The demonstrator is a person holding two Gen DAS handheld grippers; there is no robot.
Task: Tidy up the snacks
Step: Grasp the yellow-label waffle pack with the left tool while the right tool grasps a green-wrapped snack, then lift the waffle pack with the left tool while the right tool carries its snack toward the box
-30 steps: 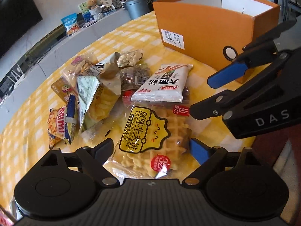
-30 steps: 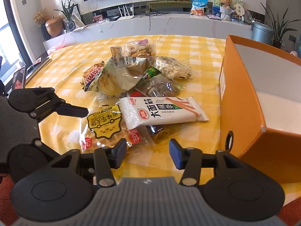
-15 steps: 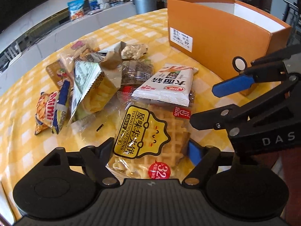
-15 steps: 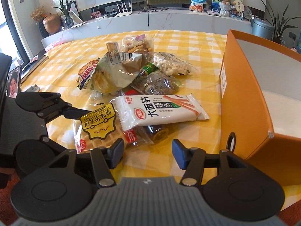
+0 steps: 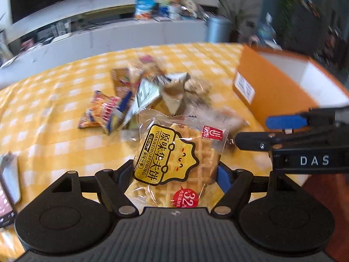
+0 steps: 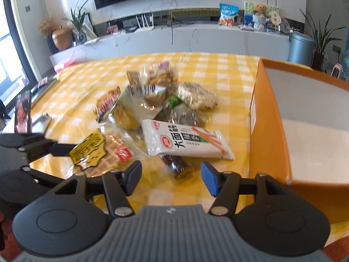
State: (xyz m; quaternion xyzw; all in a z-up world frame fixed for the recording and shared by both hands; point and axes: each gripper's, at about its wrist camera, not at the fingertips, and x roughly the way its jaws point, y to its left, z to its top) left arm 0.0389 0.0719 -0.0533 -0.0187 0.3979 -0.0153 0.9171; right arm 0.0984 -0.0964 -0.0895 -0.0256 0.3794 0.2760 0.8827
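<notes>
A clear waffle packet (image 5: 174,152) with a yellow label hangs tilted just above the yellow checked table (image 5: 54,113). My left gripper (image 5: 175,172) is shut on its lower part, jaws still closing. From the right wrist view the same waffle packet (image 6: 98,150) shows at the left, lifted. My right gripper (image 6: 171,174) is open and its jaws are opening, with nothing gripped; a dark snack bar (image 6: 176,166) lies on the cloth beyond them. Beside it lies a white noodle-stick packet (image 6: 185,142). The orange box (image 6: 268,131) stands at the right, open on top.
A heap of several snack bags (image 6: 139,107) lies mid-table behind the white packet. A phone (image 5: 6,196) rests at the table's left edge. The right gripper (image 5: 259,131) reaches in from the right in the left wrist view, in front of the orange box (image 5: 272,91).
My left gripper has closed on the waffle packet, rolled and lifted it off the cloth. The right gripper's jaws have spread wider while that hand stayed put.
</notes>
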